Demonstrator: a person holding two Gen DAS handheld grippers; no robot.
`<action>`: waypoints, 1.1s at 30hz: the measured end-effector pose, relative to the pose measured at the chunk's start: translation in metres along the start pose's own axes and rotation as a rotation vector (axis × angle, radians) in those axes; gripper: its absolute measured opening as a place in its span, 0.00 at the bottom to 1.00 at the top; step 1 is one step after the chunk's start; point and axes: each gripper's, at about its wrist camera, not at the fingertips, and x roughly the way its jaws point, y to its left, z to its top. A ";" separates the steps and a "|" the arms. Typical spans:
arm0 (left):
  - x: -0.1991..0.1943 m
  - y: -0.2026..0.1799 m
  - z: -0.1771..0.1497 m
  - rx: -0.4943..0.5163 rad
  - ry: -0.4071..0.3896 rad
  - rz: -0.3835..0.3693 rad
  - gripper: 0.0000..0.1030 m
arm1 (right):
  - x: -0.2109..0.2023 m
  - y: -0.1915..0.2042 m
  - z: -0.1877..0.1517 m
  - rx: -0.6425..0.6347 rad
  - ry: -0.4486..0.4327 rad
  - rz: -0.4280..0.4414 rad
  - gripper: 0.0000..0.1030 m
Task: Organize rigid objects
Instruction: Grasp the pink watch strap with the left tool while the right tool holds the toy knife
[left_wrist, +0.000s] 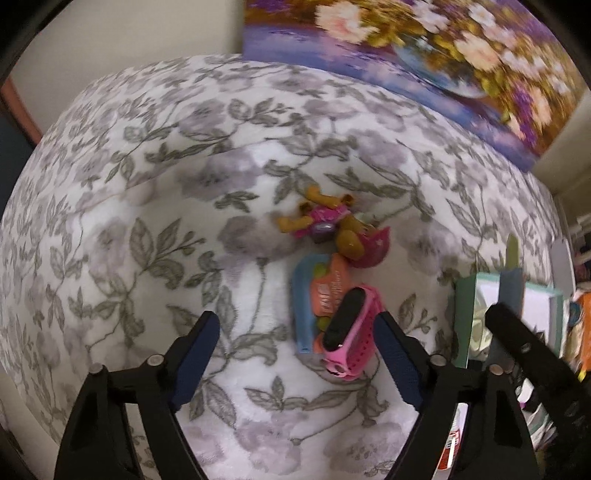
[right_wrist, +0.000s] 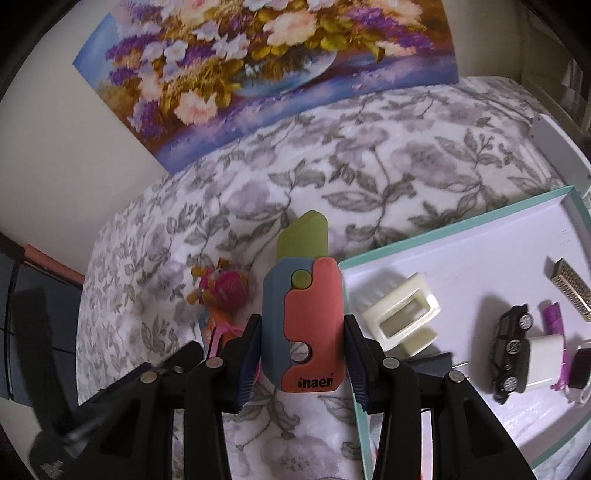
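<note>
Toy knife (right_wrist: 301, 321), coral and blue with a green blade, is clamped by its sides in the right claw (right_wrist: 301, 354); its long axis runs from 6 to 12 o'clock, blade tip toward 12. A teal-rimmed tray (right_wrist: 461, 225) is seen at 3 o'clock of it on the flowered bed (right_wrist: 369, 155). The left claw (left_wrist: 295, 354) is spread and empty, and a pink watch (left_wrist: 351, 328) lies between its fingers, untouched, long axis from 7 to 1 o'clock.

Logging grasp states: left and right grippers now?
Left gripper: open, over the pink watch, not gripping.
Right gripper: shut on the toy knife.
</note>
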 end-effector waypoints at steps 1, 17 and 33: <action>0.001 -0.005 -0.001 0.020 -0.002 0.007 0.73 | -0.001 -0.001 0.001 0.001 -0.003 0.001 0.44; 0.015 -0.018 -0.007 0.059 0.019 -0.046 0.14 | 0.003 -0.013 -0.001 0.037 0.019 0.008 0.44; -0.033 -0.030 0.003 0.067 -0.091 -0.139 0.12 | -0.005 -0.027 0.003 0.074 0.000 0.015 0.44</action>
